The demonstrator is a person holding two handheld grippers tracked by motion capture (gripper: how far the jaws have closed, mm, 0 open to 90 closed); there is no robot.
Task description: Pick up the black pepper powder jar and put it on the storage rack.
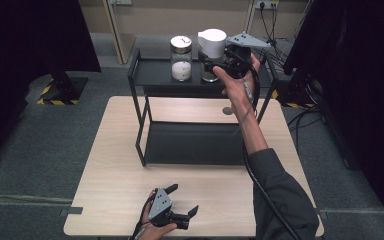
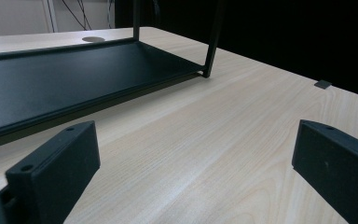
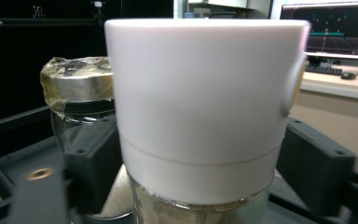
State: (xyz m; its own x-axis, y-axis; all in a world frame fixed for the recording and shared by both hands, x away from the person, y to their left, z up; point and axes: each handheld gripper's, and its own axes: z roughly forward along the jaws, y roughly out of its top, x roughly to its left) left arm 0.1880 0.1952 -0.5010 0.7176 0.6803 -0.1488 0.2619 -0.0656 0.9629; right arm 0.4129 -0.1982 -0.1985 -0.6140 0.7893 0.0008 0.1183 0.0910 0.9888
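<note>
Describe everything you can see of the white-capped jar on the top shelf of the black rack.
The white-capped jar stands upright on the top shelf of the black rack, right of a metal-lidded jar. Its tall white cap looks like smooth plastic, with a thin seam near the bottom edge. Below it, clear glass shows a brownish granular filling. The right tongs sit around it, one jaw on each side just below the cap; whether the pads press on it is unclear.

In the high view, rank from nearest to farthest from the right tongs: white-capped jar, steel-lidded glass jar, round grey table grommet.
1. White-capped jar, between the right tongs on the top shelf.
2. Steel-lidded glass jar, beside it to the left.
3. Round grey table grommet, below on the tabletop.
</note>
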